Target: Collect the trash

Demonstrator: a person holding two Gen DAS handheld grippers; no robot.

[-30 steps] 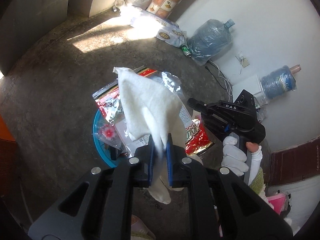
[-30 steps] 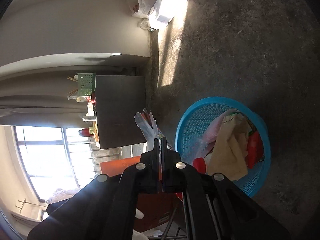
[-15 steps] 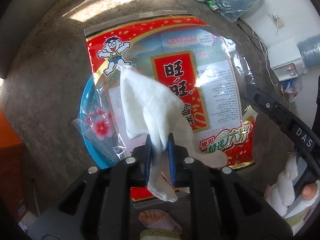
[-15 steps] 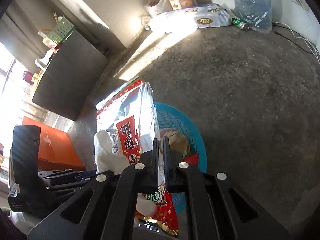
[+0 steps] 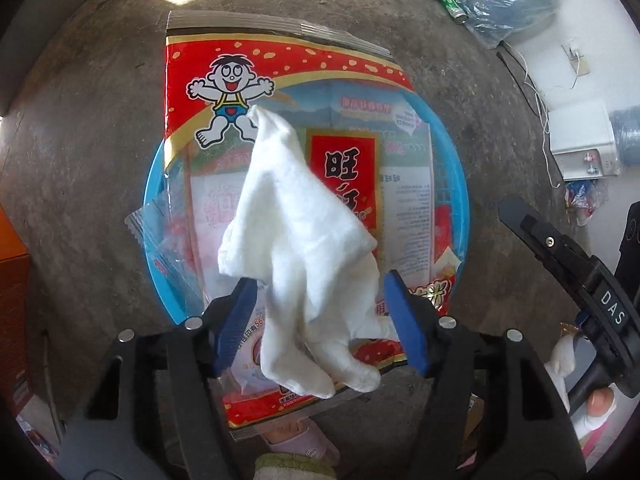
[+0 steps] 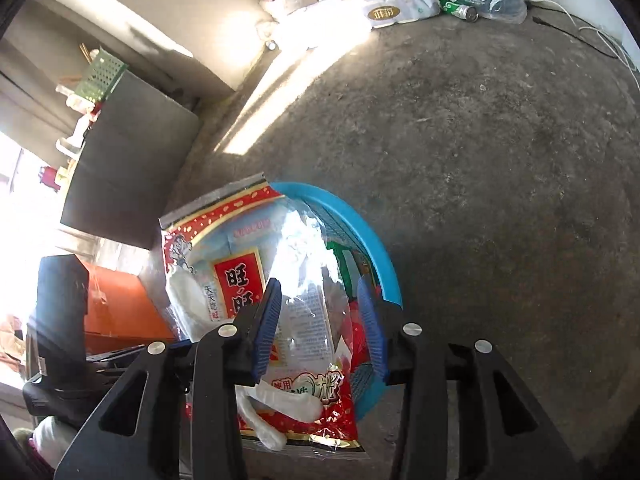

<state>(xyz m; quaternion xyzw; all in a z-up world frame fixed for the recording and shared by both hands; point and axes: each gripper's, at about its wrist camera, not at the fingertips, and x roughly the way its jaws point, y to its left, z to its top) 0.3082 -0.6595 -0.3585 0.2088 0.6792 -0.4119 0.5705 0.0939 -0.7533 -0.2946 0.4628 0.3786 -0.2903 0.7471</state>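
Note:
A big red and clear snack bag (image 5: pixel 280 92) lies across the round blue basket (image 5: pixel 456 184) on the floor. A crumpled white tissue (image 5: pixel 296 232) hangs between the wide-open jaws of my left gripper (image 5: pixel 320 308), just above the bag; I cannot tell whether it touches a pad. In the right wrist view my right gripper (image 6: pixel 320 320) is open over the same snack bag (image 6: pixel 240 280) and basket (image 6: pixel 372 248), with the tissue (image 6: pixel 280 404) below the bag's near end. The right gripper's black body (image 5: pixel 576 280) shows at the right of the left wrist view.
Against the far wall stand a large water bottle (image 5: pixel 508 4), a green can (image 5: pixel 454 2) and a pack of tissue rolls (image 6: pixel 384 4). A dark table (image 6: pixel 128 152) and an orange box (image 6: pixel 116 304) stand to the left. A slippered foot (image 5: pixel 296 440) is below the basket.
Both grippers have opened. The left let go of the tissue and the right let go of the snack bag, which now lies flatter over the basket.

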